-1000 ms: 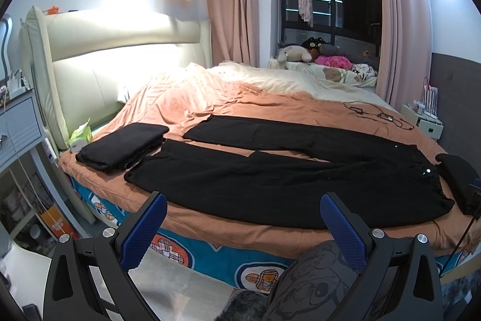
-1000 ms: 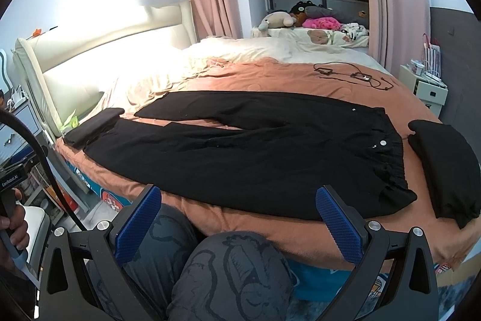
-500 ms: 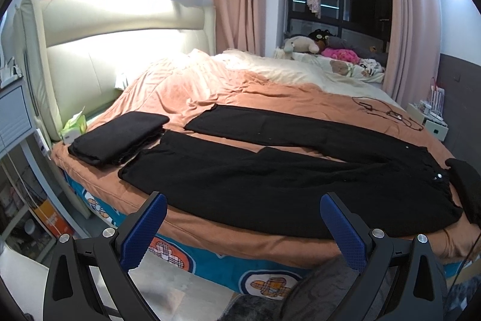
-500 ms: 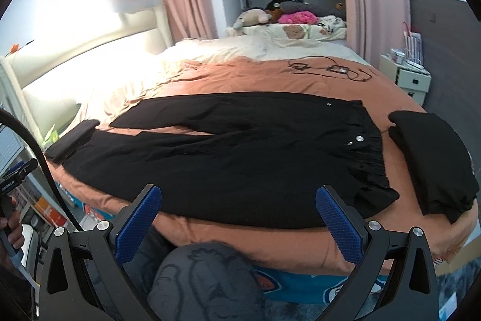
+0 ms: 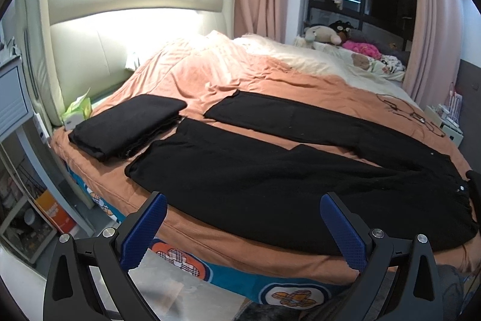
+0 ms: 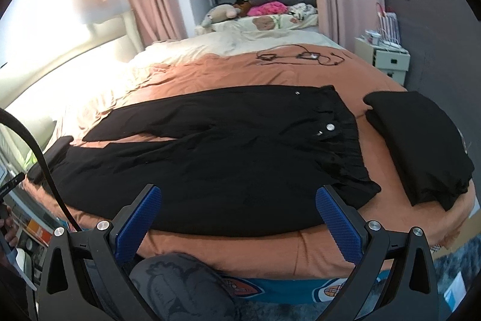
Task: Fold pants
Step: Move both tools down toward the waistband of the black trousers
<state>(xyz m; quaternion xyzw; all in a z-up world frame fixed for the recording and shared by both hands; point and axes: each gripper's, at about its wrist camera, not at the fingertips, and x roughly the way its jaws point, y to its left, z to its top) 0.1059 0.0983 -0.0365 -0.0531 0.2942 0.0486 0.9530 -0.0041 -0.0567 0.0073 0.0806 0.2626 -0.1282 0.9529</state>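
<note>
Black pants (image 5: 270, 170) lie spread flat across the orange bedspread, legs toward the headboard at left, waistband at right; the right wrist view shows the pants (image 6: 210, 152) with silver buttons at the waist. My left gripper (image 5: 240, 227) hovers open just off the bed's near edge, below the near leg. Over the same edge, near the waistband end, my right gripper (image 6: 239, 220) is open too. Neither touches the fabric.
A folded black garment (image 5: 126, 125) lies beside the leg hems; another folded black garment (image 6: 421, 146) sits right of the waistband. Cables (image 6: 300, 56) lie farther back on the bed (image 6: 270, 248). A nightstand (image 6: 384, 59) stands at right, and a knee (image 6: 180, 288) is below the right gripper.
Both grippers have moved closer to the bed and the pants, which now fill more of each view. Both stay open; the pants have not moved.
</note>
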